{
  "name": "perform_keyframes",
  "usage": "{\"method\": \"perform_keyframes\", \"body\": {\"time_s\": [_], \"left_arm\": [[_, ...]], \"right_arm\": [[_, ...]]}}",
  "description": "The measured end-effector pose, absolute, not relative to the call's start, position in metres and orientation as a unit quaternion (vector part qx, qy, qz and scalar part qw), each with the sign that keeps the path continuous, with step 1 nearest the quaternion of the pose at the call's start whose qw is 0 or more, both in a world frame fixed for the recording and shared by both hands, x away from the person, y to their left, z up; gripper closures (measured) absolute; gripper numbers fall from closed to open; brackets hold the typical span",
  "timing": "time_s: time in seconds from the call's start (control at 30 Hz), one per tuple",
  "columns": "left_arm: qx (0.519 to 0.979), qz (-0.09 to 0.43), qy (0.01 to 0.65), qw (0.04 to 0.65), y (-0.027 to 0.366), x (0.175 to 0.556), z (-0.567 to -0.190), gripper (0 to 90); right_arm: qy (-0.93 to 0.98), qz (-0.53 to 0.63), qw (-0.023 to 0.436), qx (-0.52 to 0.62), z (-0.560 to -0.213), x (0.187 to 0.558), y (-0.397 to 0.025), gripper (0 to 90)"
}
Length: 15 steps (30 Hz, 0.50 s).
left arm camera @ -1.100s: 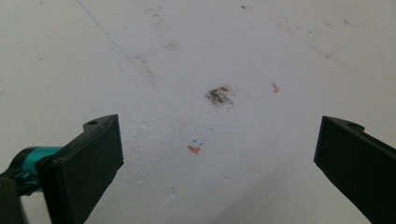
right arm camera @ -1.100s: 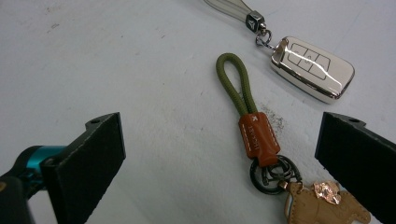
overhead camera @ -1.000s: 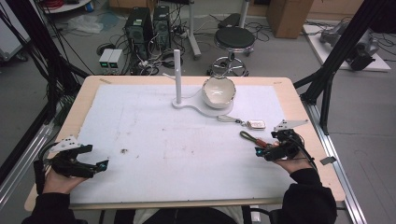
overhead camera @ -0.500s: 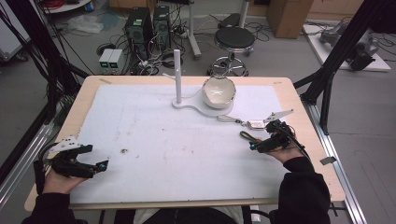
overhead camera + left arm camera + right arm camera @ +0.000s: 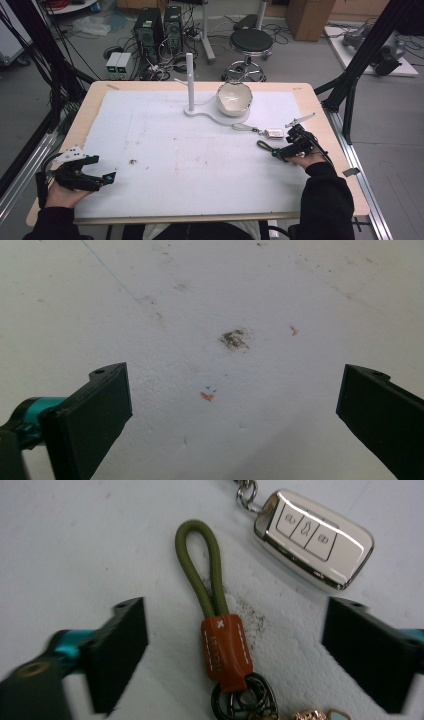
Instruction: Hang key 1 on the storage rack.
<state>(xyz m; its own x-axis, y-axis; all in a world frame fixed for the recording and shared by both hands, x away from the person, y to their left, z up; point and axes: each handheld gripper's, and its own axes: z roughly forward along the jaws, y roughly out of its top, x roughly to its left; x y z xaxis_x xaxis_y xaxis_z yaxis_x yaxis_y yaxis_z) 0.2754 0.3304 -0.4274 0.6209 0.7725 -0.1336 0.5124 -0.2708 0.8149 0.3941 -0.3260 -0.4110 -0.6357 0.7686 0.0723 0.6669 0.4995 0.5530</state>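
Observation:
An olive cord key strap [image 5: 199, 570] with an orange leather tab [image 5: 226, 651] and dark rings lies on the white mat, between the open jaws of my right gripper [image 5: 235, 650]. In the high view the strap [image 5: 263, 146] lies just left of that gripper [image 5: 278, 152], at the table's right. A silver car key fob [image 5: 314, 537] on a chain lies just beyond; the fob [image 5: 274, 133] links to a grey strap [image 5: 243, 127]. My left gripper [image 5: 102, 179] rests open near the front left corner, over bare stained mat [image 5: 232, 339].
A white stand with an upright post [image 5: 190, 80] and a white bowl [image 5: 234, 98] on its base sit at the back centre. A small dark speck [image 5: 133, 161] marks the mat left of centre. The wooden table edge [image 5: 345, 165] runs close to my right hand.
My right gripper has moved forward and left onto the olive strap, now straddling it with open jaws. The left gripper has stayed put.

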Motion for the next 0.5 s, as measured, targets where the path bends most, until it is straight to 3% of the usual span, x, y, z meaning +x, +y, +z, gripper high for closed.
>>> {"method": "perform_keyframes", "body": {"time_s": [0.17, 0.4, 0.43, 0.5], "left_arm": [[0.782, 0.155, 0.407, 0.445, 0.33, 0.274, -0.427, 1.7], [0.782, 0.157, 0.406, 0.446, 0.331, 0.274, -0.426, 1.7], [0.783, 0.155, 0.406, 0.445, 0.33, 0.274, -0.426, 1.7], [0.783, 0.157, 0.406, 0.444, 0.33, 0.274, -0.426, 1.7]], "right_arm": [[0.868, 0.256, 0.091, 0.415, -0.416, 0.396, -0.328, 28.2], [0.876, 0.241, 0.085, 0.409, -0.419, 0.397, -0.327, 39.7], [0.879, 0.231, 0.082, 0.409, -0.42, 0.398, -0.325, 47.9], [0.88, 0.226, 0.074, 0.41, -0.423, 0.398, -0.325, 55.1]]}}
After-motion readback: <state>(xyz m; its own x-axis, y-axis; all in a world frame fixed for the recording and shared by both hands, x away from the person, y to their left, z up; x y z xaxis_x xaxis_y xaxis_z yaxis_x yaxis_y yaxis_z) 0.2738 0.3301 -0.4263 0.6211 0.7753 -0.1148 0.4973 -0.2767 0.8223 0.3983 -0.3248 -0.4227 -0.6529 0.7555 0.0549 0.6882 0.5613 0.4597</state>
